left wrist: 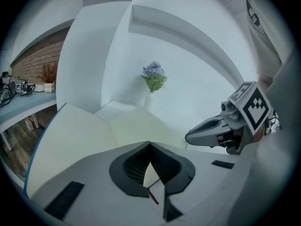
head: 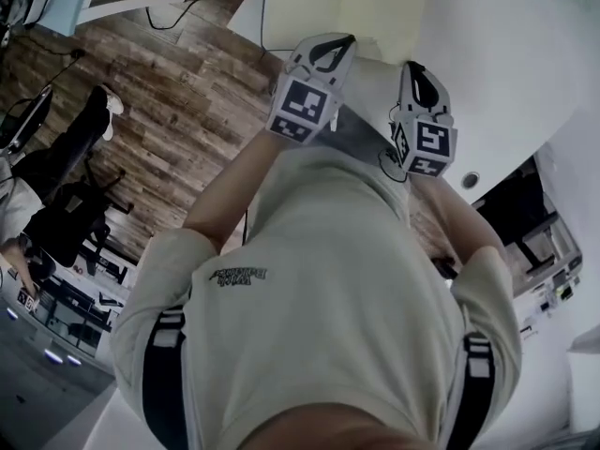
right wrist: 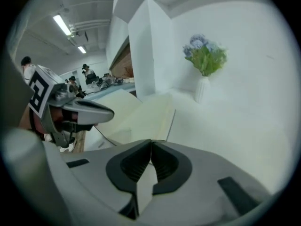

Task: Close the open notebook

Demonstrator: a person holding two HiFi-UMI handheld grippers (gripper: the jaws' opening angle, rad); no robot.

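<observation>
The open notebook (left wrist: 89, 135) lies flat on a white table, its cream pages spread and a blue cover edge showing at the left. In the right gripper view the notebook (right wrist: 141, 114) lies just ahead and to the left of the jaws. My left gripper (left wrist: 150, 144) is shut, empty, and hovers over the notebook's near edge. My right gripper (right wrist: 150, 142) is shut too, with nothing between its pads. In the head view both hang side by side before the person's chest, the left gripper (head: 323, 56) and the right gripper (head: 417, 81), over the pages (head: 375, 12).
A white vase of blue flowers (left wrist: 153, 81) stands at the wall behind the notebook, also the vase (right wrist: 203, 86). The white table (right wrist: 235, 126) meets a white wall and a recess. A wooden floor (head: 169, 111) and office chairs lie to the left.
</observation>
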